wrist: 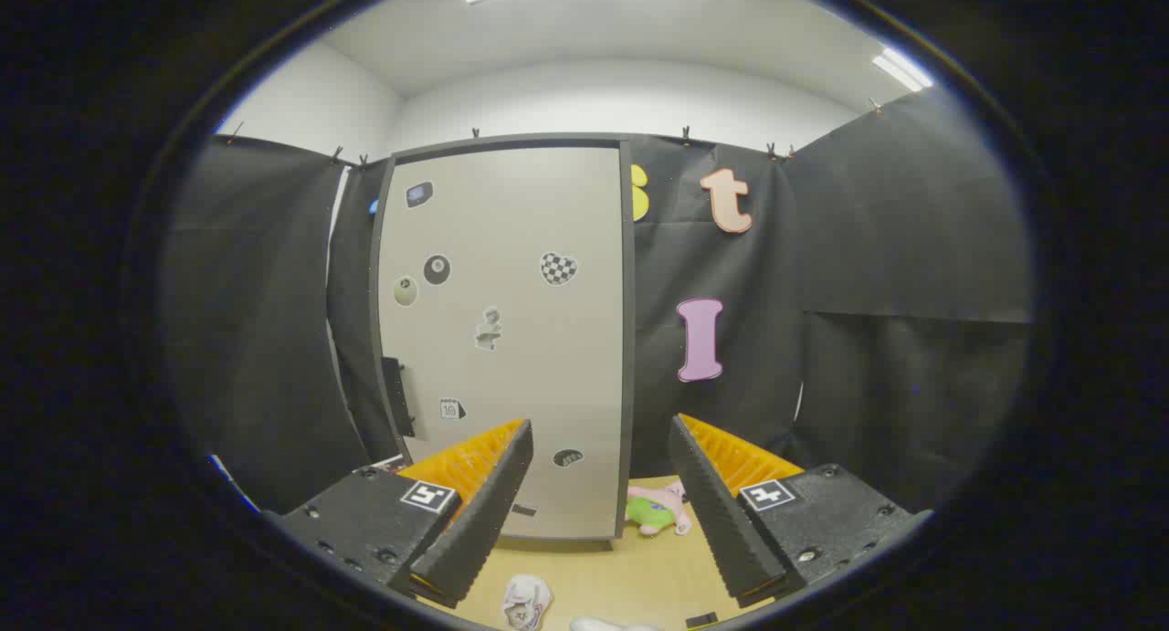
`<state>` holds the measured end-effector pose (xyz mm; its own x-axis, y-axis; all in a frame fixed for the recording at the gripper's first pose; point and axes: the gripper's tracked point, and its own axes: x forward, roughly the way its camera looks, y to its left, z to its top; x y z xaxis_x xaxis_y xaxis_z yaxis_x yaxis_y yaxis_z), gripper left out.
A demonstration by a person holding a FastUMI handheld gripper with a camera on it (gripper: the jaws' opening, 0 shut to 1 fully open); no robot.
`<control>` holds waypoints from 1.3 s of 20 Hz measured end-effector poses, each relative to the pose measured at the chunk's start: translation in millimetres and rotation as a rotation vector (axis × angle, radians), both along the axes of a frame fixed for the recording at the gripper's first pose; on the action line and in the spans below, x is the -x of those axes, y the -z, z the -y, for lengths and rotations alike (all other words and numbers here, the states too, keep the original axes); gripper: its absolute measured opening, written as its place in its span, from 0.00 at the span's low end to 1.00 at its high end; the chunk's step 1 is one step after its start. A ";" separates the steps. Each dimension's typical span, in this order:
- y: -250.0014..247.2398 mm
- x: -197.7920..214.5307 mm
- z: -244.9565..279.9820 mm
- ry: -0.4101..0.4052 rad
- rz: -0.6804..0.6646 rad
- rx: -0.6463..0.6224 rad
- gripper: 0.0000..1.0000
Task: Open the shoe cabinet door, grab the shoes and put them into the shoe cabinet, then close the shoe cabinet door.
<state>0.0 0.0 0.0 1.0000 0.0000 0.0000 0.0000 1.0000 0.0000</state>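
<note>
Gripper [598, 485] rides level and slightly raised, pointing straight at the shoe cabinet [507, 339], whose tall pale door is closed and carries several small stickers. A dark handle [398, 395] sits on the door's left edge, just beyond the left finger. The cabinet stands upright on the tan floor [630, 567] against the black cloth wall [822, 293], its right edge lining up with the gap between the fingers. Open floor lies ahead and to the right of the cabinet. The jaws are spread wide and released, touching nothing. A pink and green plush toy [658, 510] lies between the fingertips at the cabinet's foot. 1 white shoe [526, 602] lies on the floor below the fingers, with a 2nd white shape [607, 624] beside it.
</note>
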 end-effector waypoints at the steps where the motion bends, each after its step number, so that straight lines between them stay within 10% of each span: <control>1: 0.7 -1.0 1.9 0.000 -0.003 0.004 0.98; 26: 11.1 -15.6 -17.0 -0.006 -0.026 0.012 0.98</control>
